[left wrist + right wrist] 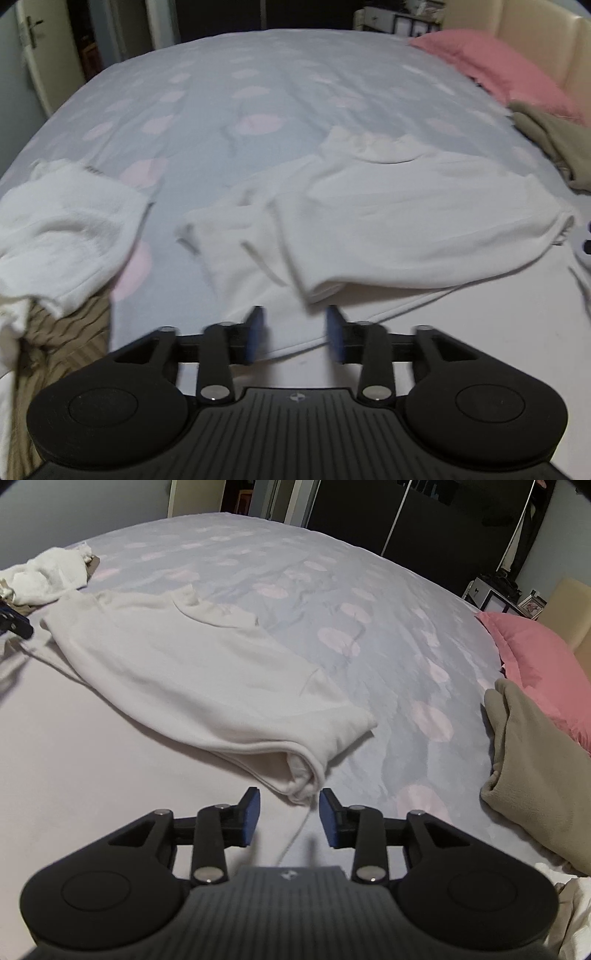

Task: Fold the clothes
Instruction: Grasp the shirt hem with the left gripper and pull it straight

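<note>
A white sweater (388,218) lies spread on the bed, collar toward the far side and one sleeve folded across its body. My left gripper (295,332) is open just short of its near left hem, fingers apart and holding nothing. In the right wrist view the same white sweater (192,679) stretches away to the left. Its near right corner bunches up right in front of my right gripper (289,808), which is open with the blue pads either side of that corner, not touching it. The left gripper's tip (16,626) shows at the far left edge.
The bed cover (258,92) is pale blue with pink spots. A crumpled white garment (66,221) lies left over striped tan cloth (62,350). A beige garment (532,768) and a pink pillow (535,657) lie right. Dark wardrobe doors (424,513) stand beyond the bed.
</note>
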The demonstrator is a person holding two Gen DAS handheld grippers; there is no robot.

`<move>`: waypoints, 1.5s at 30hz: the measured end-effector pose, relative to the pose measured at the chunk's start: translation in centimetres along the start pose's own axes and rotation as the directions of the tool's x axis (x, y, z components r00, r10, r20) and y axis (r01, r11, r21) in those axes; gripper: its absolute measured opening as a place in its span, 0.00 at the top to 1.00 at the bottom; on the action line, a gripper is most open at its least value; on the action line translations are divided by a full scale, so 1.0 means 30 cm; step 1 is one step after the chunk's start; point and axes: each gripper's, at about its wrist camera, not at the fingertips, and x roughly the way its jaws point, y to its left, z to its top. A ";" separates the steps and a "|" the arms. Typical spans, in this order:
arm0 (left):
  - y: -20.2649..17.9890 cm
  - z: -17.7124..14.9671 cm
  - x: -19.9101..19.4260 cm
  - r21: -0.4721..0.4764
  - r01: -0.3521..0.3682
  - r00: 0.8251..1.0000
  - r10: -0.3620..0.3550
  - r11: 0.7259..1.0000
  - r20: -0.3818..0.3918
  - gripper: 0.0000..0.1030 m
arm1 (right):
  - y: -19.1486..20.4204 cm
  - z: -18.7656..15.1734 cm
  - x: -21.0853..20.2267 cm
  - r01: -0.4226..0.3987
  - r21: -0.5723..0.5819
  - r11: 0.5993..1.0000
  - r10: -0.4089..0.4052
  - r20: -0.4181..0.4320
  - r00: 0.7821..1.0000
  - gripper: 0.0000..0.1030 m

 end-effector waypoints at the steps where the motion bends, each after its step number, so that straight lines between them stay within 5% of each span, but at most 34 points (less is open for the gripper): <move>1: -0.014 0.001 0.013 0.018 -0.008 1.000 0.008 1.000 0.003 0.59 | 0.002 0.004 -0.007 -0.003 0.007 1.000 0.003 0.001 1.000 0.62; 9: -0.063 -0.001 0.104 0.067 -0.063 0.997 0.061 0.996 0.040 0.59 | 0.006 0.006 -0.070 -0.030 0.100 0.994 0.030 0.002 1.000 0.52; 14: -0.080 0.012 0.109 0.114 -0.122 0.992 0.117 0.986 0.049 0.91 | 0.023 -0.010 -0.046 -0.032 0.083 0.996 0.035 -0.029 0.999 0.52; 16: -0.078 0.019 0.095 0.149 -0.188 0.982 0.182 0.971 0.050 0.94 | 0.023 -0.015 -0.029 -0.021 0.070 0.997 0.024 -0.042 0.999 0.52; 23: -0.050 -0.007 0.051 0.293 -0.352 0.935 0.347 0.889 0.073 0.95 | -0.006 -0.021 0.007 -0.016 0.104 0.995 0.024 -0.076 0.997 0.51; 33: 0.012 -0.039 0.039 0.298 -0.370 0.922 0.386 0.880 0.006 0.87 | -0.043 -0.014 0.021 -0.002 0.147 0.989 0.016 -0.094 0.995 0.50; 40: 0.091 0.076 -0.035 0.049 -0.240 0.966 0.234 0.970 0.106 0.84 | -0.039 0.006 0.034 -0.006 0.141 0.990 0.018 -0.086 0.996 0.49; 45: 0.136 0.120 0.018 -0.096 -0.139 0.975 0.153 0.986 0.162 0.71 | -0.024 0.018 0.057 -0.016 0.132 0.991 0.028 -0.087 0.996 0.49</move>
